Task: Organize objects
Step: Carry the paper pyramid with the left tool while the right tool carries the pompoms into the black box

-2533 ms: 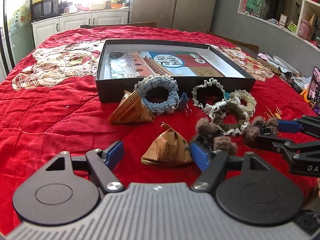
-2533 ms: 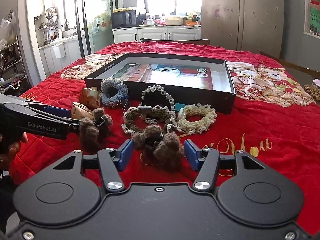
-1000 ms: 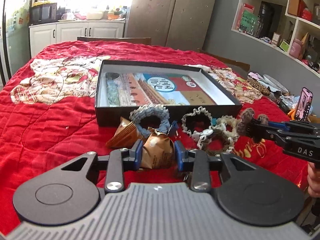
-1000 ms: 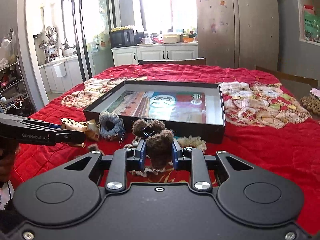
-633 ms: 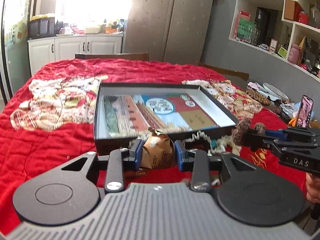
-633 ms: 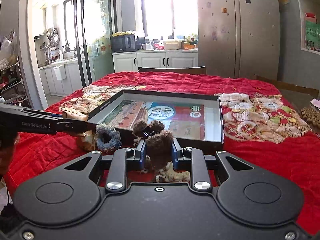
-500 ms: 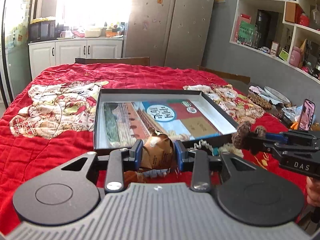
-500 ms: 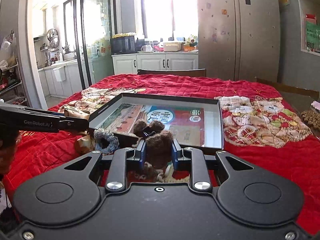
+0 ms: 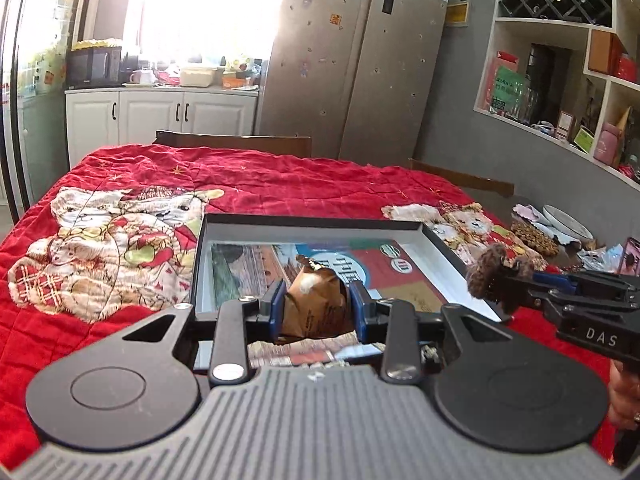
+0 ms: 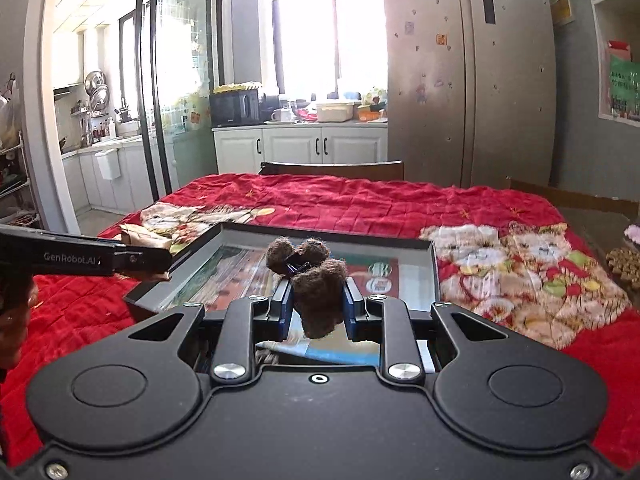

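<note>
Brown crumpled paper packet, pinched between the blue pads of left gripper and held above near edge of shallow black cardboard box on red quilted cover; probably light and easy to crush, so better gripped gently across its thick middle. Fuzzy brown clip with round pom-poms, clamped in right gripper over near part of same box, seems soft and light but likely to slip, so best held at its firm centre.
</note>
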